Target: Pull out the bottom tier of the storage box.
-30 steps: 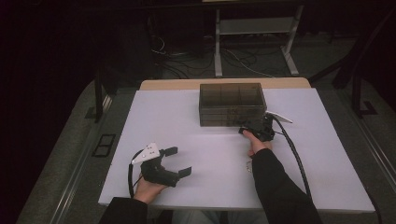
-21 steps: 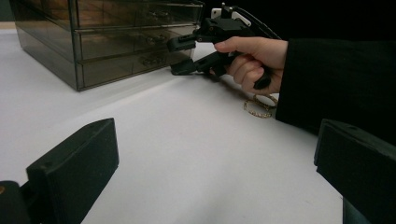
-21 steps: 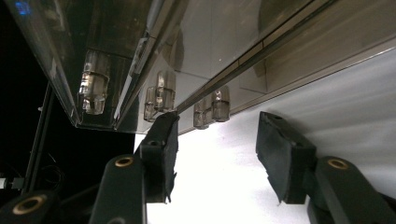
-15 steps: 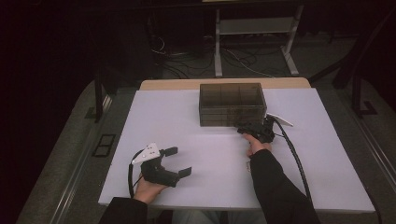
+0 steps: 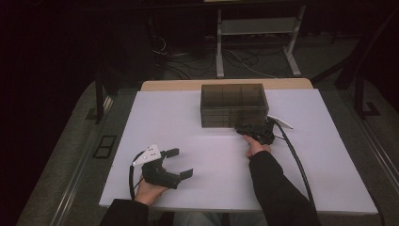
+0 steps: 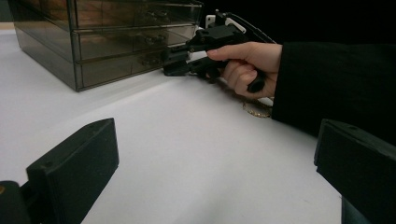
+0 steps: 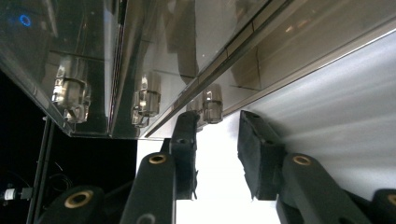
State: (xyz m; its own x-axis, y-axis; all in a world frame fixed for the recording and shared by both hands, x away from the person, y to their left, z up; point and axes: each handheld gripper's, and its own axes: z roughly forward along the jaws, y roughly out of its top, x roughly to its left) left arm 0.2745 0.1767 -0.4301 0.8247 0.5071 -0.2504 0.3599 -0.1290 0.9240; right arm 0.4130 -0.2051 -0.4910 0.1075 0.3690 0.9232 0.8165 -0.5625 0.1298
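- While it rests on the white table (image 5: pixel 207 141) at about seven o'clock, the left gripper (image 5: pixel 178 163) has its jaws wide apart with nothing between them.
- Farther off, towards one o'clock, the right gripper (image 5: pixel 244 128) lies on its side, held by the person's right hand (image 5: pixel 256 145) at the front of the drawer box.
- Its jaws have just been closing; in the right gripper view they flank the lowest drawer's clear knob (image 7: pixel 212 106), one on each side, with a gap left on the right.
- The smoky drawer box (image 5: pixel 234 104) stands at twelve o'clock, drawers closed.
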